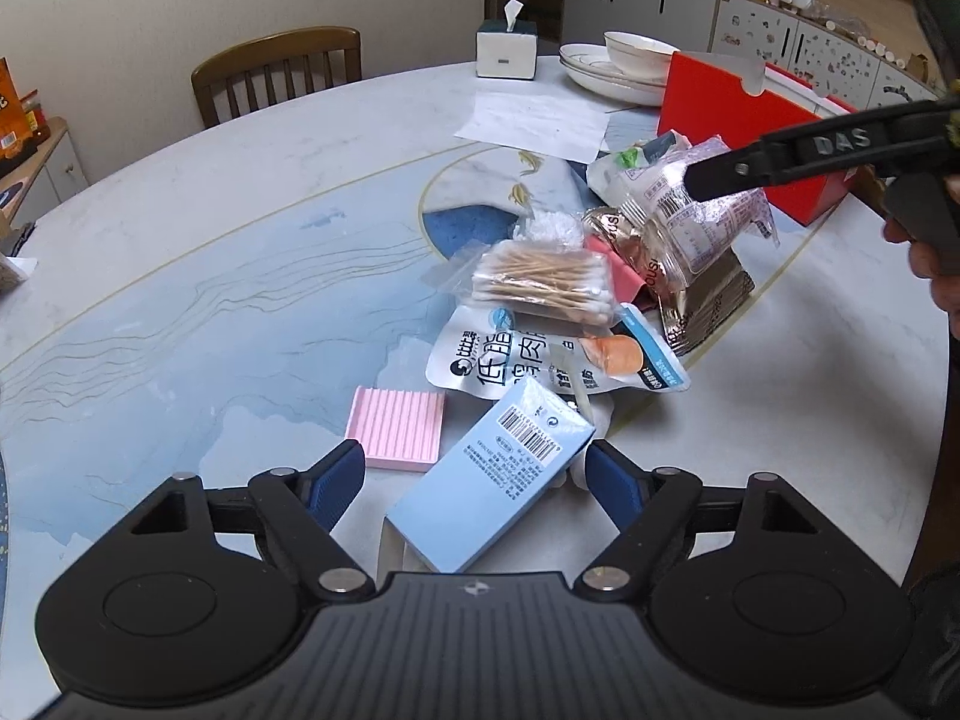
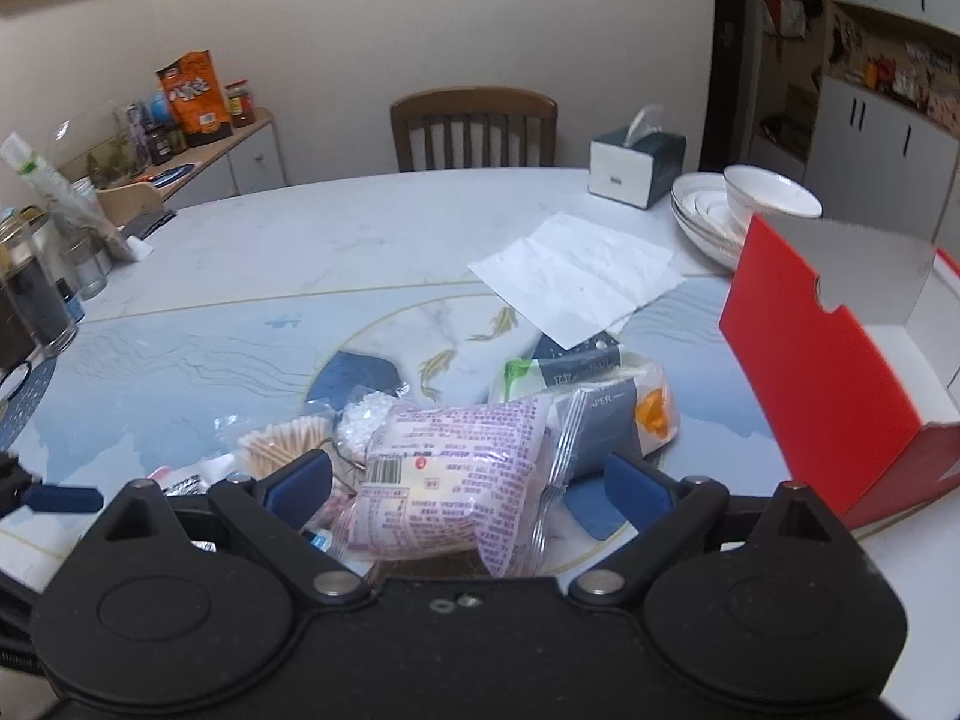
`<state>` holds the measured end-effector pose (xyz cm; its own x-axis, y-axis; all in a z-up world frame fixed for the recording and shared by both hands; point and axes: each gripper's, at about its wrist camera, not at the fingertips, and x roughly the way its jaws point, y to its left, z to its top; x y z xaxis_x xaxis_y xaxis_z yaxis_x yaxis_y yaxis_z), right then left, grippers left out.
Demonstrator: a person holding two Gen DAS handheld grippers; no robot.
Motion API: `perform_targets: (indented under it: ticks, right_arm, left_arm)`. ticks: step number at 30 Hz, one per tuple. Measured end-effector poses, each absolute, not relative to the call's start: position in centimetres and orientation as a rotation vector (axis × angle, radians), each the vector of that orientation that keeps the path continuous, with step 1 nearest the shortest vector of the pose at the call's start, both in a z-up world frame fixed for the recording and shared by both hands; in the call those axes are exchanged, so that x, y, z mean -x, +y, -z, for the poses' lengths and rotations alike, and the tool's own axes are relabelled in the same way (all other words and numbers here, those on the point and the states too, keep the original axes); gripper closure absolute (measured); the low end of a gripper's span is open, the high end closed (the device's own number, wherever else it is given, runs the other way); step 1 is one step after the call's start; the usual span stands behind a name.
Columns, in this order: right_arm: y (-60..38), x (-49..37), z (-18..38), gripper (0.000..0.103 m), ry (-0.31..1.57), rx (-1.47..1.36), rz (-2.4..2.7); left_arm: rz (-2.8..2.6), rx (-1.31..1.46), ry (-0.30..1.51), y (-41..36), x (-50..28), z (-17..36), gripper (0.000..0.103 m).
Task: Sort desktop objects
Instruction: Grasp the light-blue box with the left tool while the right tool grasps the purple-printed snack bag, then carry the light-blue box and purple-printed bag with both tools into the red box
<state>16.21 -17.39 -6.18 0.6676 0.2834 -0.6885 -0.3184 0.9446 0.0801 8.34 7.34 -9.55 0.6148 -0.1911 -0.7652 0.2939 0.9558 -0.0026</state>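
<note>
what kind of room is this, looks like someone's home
Probably a home dining room: a large marble-look table with a wooden chair, stacked bowls and a tissue box, plus wall cabinets.

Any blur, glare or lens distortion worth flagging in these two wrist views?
Left wrist view: sharp, glare on the purple snack packet, table edge bowed by fisheye. Right wrist view: softer, the red box edge smeared, packet text barely legible, corners vignetted.
</note>
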Motion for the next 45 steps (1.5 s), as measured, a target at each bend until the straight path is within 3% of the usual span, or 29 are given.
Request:
perform_targets:
  ticks: [9, 13, 24, 31, 45]
  right_arm:
    - [-16.5, -18.2, 7.8, 0.005, 0.826, 0.020, -0.314]
    - [-16.6, -18.5, 8.2, 0.012, 0.844, 0.006, -0.320]
    - [-16.5, -18.7, 8.5, 0.022, 0.878, -0.010, -0.338]
    - [-16.9, -18.4, 8.0, 0.037, 0.878, -0.034, -0.358]
    - [-18.7, -17.3, 5.6, 0.039, 0.827, -0.041, -0.458]
  left_arm:
    - [0.284, -0.122, 0.881, 7.7, -8.6, 10.1, 0.039]
    - [0.284, -0.114, 0.882, 7.9, -8.7, 10.1, 0.043]
    - [0.279, -0.048, 0.888, 8.2, -8.8, 10.1, 0.070]
    - [0.266, -0.002, 0.875, 8.5, -8.6, 9.7, 0.071]
    - [0.165, 0.088, 0.826, 8.1, -7.4, 7.0, 0.072]
